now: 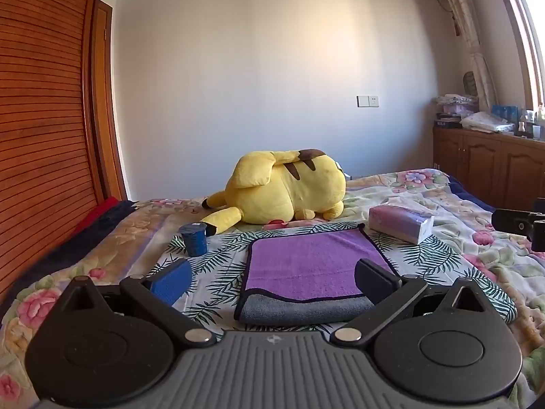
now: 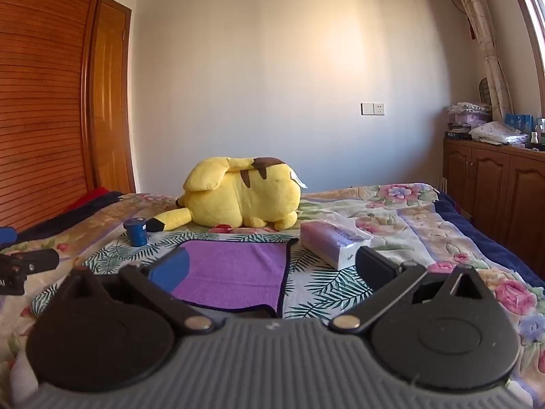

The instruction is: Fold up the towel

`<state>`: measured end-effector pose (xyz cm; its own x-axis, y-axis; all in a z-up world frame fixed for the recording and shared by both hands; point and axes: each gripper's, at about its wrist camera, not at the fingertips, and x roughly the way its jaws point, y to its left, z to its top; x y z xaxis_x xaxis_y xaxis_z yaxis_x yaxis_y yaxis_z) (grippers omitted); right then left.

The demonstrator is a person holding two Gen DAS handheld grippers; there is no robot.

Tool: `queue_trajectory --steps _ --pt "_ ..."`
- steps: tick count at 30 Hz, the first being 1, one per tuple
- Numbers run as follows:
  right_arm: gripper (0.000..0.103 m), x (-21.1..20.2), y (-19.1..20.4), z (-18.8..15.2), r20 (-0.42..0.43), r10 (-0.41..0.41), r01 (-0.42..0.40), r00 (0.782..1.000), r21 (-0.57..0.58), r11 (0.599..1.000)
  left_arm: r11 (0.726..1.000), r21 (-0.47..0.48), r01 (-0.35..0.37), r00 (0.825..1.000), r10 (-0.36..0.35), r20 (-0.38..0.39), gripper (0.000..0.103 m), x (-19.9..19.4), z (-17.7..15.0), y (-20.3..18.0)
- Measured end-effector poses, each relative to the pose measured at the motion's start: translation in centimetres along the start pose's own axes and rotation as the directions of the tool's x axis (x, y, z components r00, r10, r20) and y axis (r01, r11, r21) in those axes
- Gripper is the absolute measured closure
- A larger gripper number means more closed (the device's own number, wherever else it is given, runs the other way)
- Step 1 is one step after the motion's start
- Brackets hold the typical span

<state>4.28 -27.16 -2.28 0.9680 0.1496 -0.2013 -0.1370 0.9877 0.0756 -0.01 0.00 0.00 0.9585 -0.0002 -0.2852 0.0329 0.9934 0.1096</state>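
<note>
Beside purple towel (image 1: 313, 262): blue cup (image 1: 194, 238), contents unseen.

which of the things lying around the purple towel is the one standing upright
The small dark blue cup, left of the towel, stands upright. The tissue pack lies flat, and the yellow plush toy lies slumped.

little can be read here. the tissue pack (image 2: 335, 243) on the bed carries dark lettering along its top edge in the right wrist view, seen upside down and too blurred to spell out. the blue cup (image 1: 194, 238) has a pale label on its lid, illegible in both views. the grey housing behind the tongs bears a small embossed emblem (image 1: 272, 339), a mark and not letters. boxes on the far counter (image 2: 519, 122) show print too small to read.
</note>
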Motion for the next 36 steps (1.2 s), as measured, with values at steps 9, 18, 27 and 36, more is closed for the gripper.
queue_trajectory --steps 9,18,27,36 --pt "0.0 -0.01 -0.21 -0.1 0.0 -0.003 0.003 1.0 -0.002 1.0 1.0 0.005 0.004 1.0 -0.004 0.002 0.0 -0.03 0.13 -0.04" --pt "0.0 0.05 -0.38 -0.15 0.001 -0.004 0.004 1.0 -0.003 1.0 1.0 0.001 -0.001 1.0 0.001 0.001 0.0 0.01 0.01 0.01" --pt "0.0 0.08 -0.4 -0.19 0.001 -0.004 0.004 1.0 -0.004 1.0 1.0 0.002 -0.001 1.0 0.001 0.001 0.0 0.01 0.0 0.0" --pt "0.0 0.13 -0.31 -0.2 0.001 -0.004 0.004 1.0 -0.004 1.0 1.0 0.003 -0.002 1.0 0.002 0.001 0.0 0.01 0.0 0.0"
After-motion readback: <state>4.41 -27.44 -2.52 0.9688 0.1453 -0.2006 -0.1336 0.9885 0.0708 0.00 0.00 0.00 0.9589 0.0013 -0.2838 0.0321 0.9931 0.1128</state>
